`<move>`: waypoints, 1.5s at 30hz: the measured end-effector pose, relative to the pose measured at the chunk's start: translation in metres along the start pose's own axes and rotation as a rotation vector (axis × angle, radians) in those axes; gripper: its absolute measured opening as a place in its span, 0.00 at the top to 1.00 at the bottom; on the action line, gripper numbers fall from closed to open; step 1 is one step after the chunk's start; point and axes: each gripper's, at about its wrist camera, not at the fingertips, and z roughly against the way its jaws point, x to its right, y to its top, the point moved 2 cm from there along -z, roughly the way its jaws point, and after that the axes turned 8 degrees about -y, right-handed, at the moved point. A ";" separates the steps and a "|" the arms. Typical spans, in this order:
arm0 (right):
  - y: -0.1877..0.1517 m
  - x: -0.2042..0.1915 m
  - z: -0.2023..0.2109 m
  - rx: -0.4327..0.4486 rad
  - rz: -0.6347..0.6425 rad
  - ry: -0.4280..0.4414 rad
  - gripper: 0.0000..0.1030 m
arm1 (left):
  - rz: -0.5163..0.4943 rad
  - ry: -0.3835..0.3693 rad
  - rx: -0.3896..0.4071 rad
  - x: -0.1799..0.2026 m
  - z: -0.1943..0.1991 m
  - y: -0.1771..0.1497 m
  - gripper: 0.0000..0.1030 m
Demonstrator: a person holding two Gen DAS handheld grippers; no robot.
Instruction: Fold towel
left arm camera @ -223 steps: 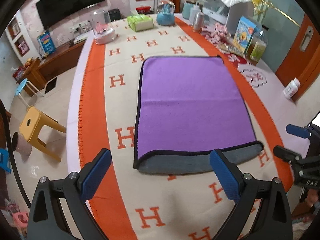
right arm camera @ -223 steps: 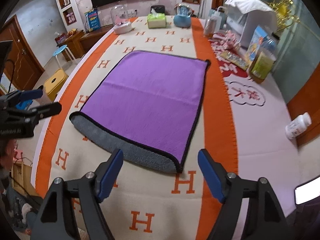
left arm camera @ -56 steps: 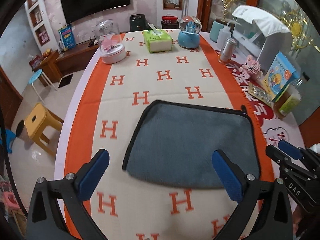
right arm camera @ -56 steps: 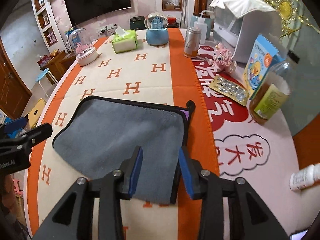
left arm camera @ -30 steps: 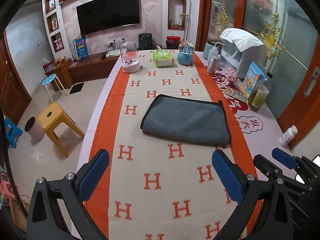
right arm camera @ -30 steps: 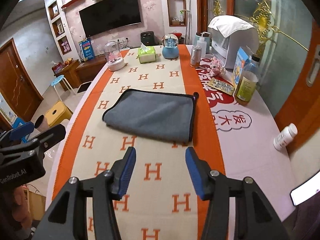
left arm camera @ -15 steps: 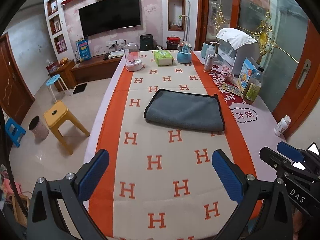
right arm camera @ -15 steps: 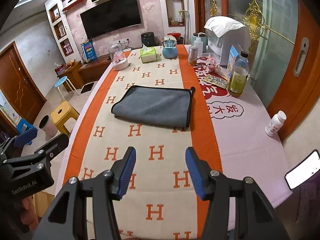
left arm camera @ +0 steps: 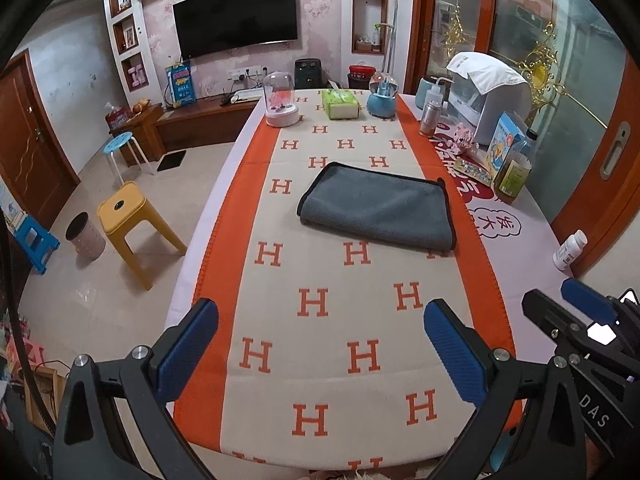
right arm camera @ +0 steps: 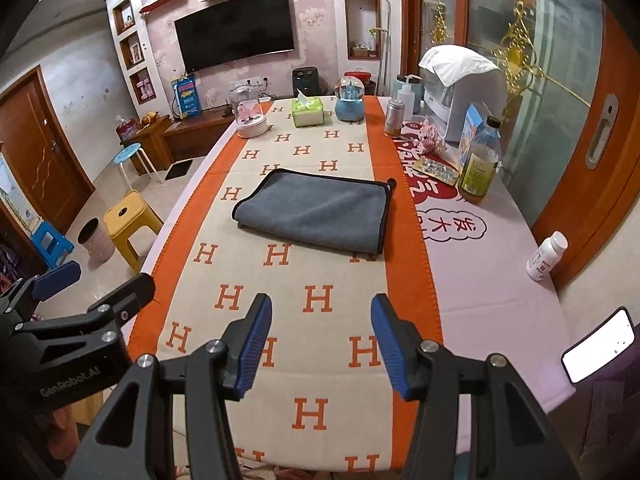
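The towel (left arm camera: 378, 208) lies folded in half, grey side up with a black edge, in the middle of the table on the orange and cream H-patterned cloth (left arm camera: 320, 304); it also shows in the right wrist view (right arm camera: 314, 208). My left gripper (left arm camera: 320, 344) is open and empty, held high over the near end of the table, well back from the towel. My right gripper (right arm camera: 320, 344) is open and empty, also back over the near end. Each gripper shows at the edge of the other's view.
Along the far end stand a glass dome (left arm camera: 282, 100), a green tissue box (left arm camera: 340, 104) and a blue snow globe (left arm camera: 382, 94). On the right are bottles (right arm camera: 480, 160), a white appliance (left arm camera: 488, 100), a pill bottle (right arm camera: 546, 256) and a phone (right arm camera: 596, 346). Stools (left arm camera: 128, 216) stand left.
Both grippers have drawn further back and up from the towel, which now looks smaller and farther. The towel lies still, folded grey side up.
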 end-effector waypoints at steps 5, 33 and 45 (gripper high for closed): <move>-0.002 -0.001 0.000 -0.014 0.002 0.002 0.50 | 0.013 0.006 -0.007 -0.001 0.000 -0.004 0.01; -0.008 -0.003 -0.004 -0.031 0.021 0.008 0.50 | -0.011 0.002 -0.013 0.012 -0.001 -0.010 0.01; -0.004 -0.002 0.002 -0.017 0.019 0.008 0.50 | -0.007 -0.001 -0.019 0.007 -0.001 -0.010 0.01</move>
